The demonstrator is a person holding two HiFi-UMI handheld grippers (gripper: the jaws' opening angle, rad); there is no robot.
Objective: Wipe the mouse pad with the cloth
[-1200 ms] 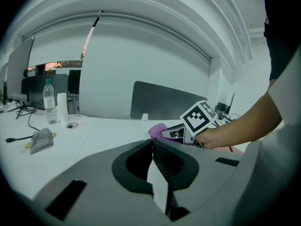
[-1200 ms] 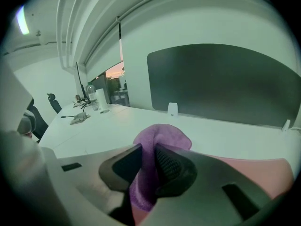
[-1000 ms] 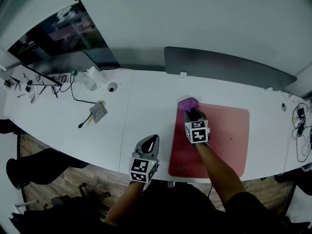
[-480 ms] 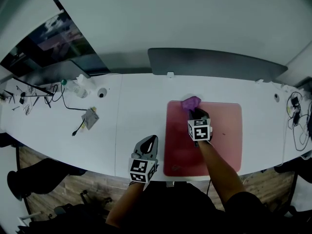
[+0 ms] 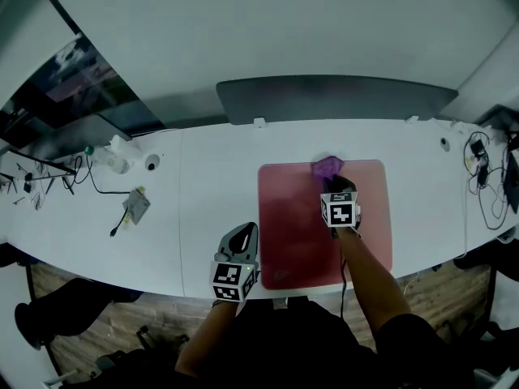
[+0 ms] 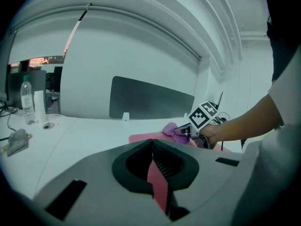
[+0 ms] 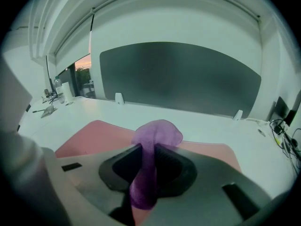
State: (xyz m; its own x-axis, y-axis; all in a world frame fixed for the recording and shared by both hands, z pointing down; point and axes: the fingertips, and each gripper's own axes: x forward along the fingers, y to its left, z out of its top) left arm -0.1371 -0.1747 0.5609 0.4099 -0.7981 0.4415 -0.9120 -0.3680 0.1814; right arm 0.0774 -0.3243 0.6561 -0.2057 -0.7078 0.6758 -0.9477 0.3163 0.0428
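A pink mouse pad (image 5: 296, 225) lies on the white desk (image 5: 203, 193), right of centre. My right gripper (image 5: 334, 180) is shut on a purple cloth (image 5: 328, 167), which rests near the pad's far edge. In the right gripper view the purple cloth (image 7: 151, 147) is pinched between the jaws and bulges out over the pink mouse pad (image 7: 94, 133). My left gripper (image 5: 242, 237) is shut and holds nothing, near the desk's front edge just left of the pad. From the left gripper view I see the cloth (image 6: 170, 129) and the right gripper (image 6: 184, 131) beyond the left gripper (image 6: 151, 147).
A grey divider panel (image 5: 332, 97) stands along the desk's far edge. At the far left are a plastic bottle (image 5: 104, 160), a small grey box with a cable (image 5: 135, 204) and loose wires. More cables (image 5: 485, 177) lie at the right end.
The right gripper with the cloth has slid rightward along the pad's far edge. The head view has swung, so the desk appears shifted left. The left gripper has stayed put.
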